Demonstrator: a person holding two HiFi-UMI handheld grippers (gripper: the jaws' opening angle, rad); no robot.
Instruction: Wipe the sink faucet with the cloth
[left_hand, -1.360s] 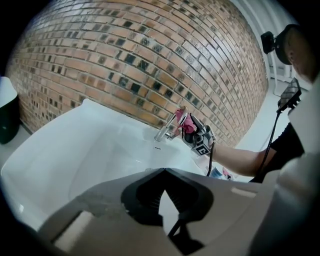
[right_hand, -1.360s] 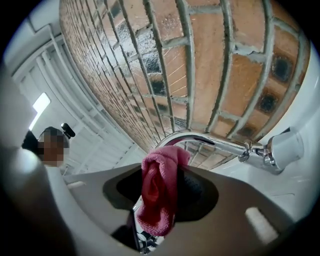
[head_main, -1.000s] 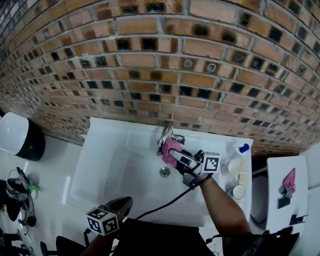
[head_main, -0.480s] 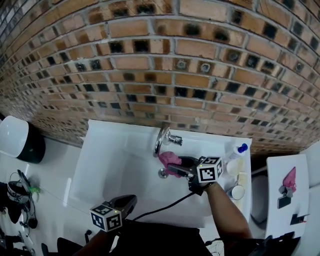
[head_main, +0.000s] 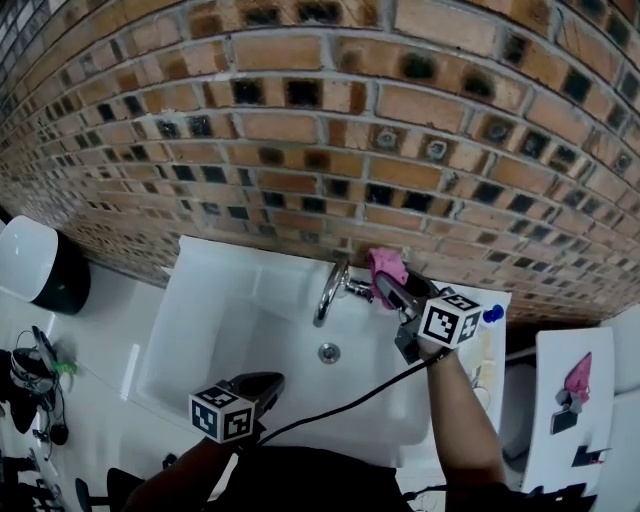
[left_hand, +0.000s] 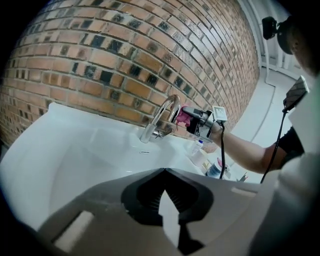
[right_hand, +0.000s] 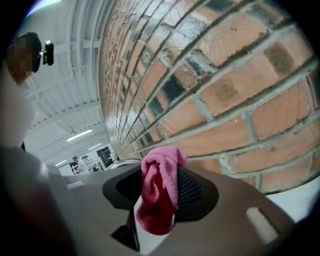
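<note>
A chrome faucet (head_main: 331, 290) arches over the white sink (head_main: 215, 330) below the brick wall. My right gripper (head_main: 392, 285) is shut on a pink cloth (head_main: 385, 267), held just right of the faucet's base, close to the wall. In the right gripper view the bunched cloth (right_hand: 161, 192) fills the jaws of the right gripper (right_hand: 160, 200), with bricks right behind it. The left gripper view shows the faucet (left_hand: 161, 119), the cloth (left_hand: 183, 117) beside its arch and the right gripper (left_hand: 200, 118). My left gripper (head_main: 262, 383) hangs shut and empty over the sink's front edge.
A drain (head_main: 329, 352) sits in the basin's middle. A blue-capped bottle (head_main: 487, 315) and small containers stand on the sink's right ledge. A black-and-white bin (head_main: 35, 272) is at the left, a white side table (head_main: 570, 420) with a pink item at the right.
My right gripper has lifted the cloth from under the spout in the basin up and right, to beside the faucet near the wall. The left gripper has barely shifted.
</note>
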